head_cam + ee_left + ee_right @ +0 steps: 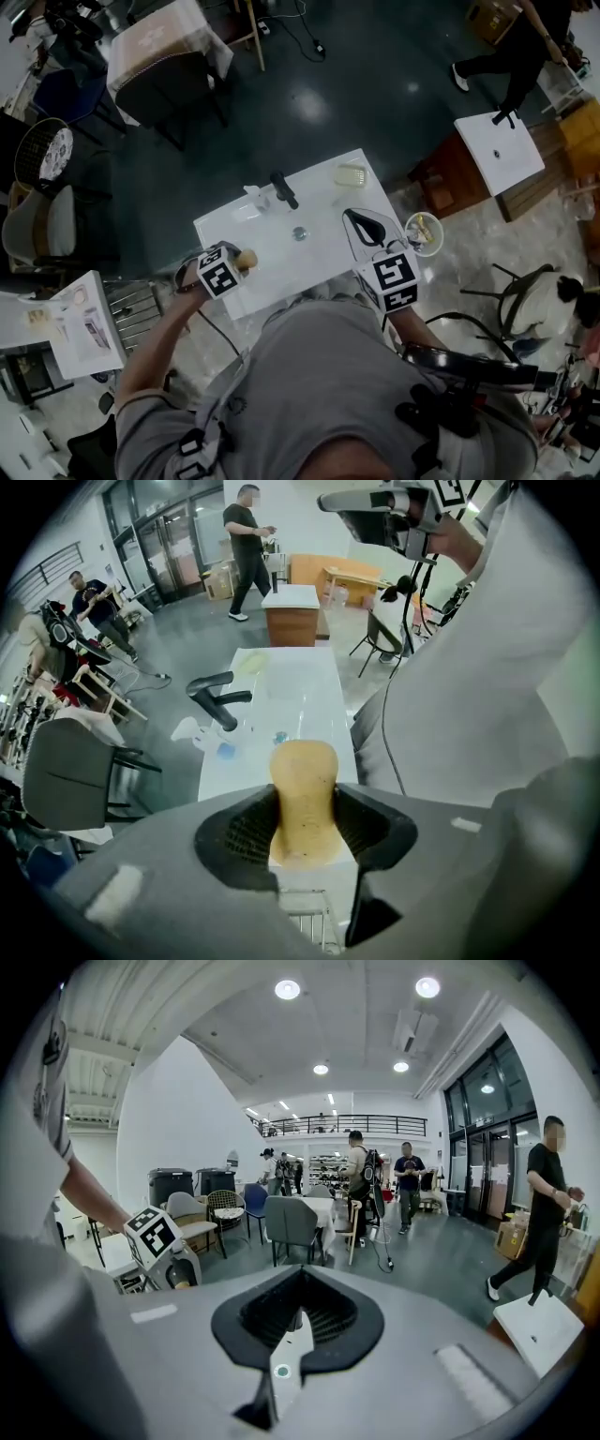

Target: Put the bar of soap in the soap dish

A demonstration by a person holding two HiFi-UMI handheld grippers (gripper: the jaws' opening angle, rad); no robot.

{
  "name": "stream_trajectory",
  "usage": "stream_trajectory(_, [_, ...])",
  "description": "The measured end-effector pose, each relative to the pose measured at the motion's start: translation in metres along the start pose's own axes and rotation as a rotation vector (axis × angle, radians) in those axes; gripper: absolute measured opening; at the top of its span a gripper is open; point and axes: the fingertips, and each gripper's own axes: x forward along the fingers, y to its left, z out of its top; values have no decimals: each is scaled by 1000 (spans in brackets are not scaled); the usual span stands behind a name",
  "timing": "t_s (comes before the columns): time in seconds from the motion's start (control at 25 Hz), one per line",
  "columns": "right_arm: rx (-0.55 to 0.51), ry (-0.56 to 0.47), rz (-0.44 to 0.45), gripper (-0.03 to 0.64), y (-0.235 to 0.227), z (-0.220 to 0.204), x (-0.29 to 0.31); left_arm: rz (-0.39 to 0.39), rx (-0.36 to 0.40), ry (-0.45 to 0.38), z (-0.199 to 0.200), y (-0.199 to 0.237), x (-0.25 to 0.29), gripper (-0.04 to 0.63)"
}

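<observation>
A tan bar of soap [303,803] sits upright between the black pads of my left gripper [305,829], which is shut on it. In the head view that gripper [246,259] hangs over the near left corner of the white basin top [323,202], with the soap [247,258] poking out. The pale yellow soap dish [351,174] lies at the far right corner, also seen far off as the dish [249,663] in the left gripper view. My right gripper [349,215] hovers over the near right side, its tips meeting with nothing held [302,1274].
A black faucet [282,188] stands at the far middle of the top, and a round drain [299,233] sits in its centre. A small bowl [424,232] rests beside the right edge. Chairs, tables and several people are about the room.
</observation>
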Motion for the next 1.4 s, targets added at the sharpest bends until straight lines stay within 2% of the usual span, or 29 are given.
stream_trajectory(0.4, [65,-7,-100,2,-33,-18,-29,-50,95,-13,59,4,11,189])
stream_trajectory(0.84, [145,-5,-258,2,-73,-47,-85,-109,272,-3,143,-4,25,186])
stream_trajectory(1.16, [206,1,-375,2,-94,-67,-127,-138,375,-15,212,9,45,184])
stream_trajectory(1.4, [256,6,-444,2,-109,-82,-149,-170,391,21,247,24,64,184])
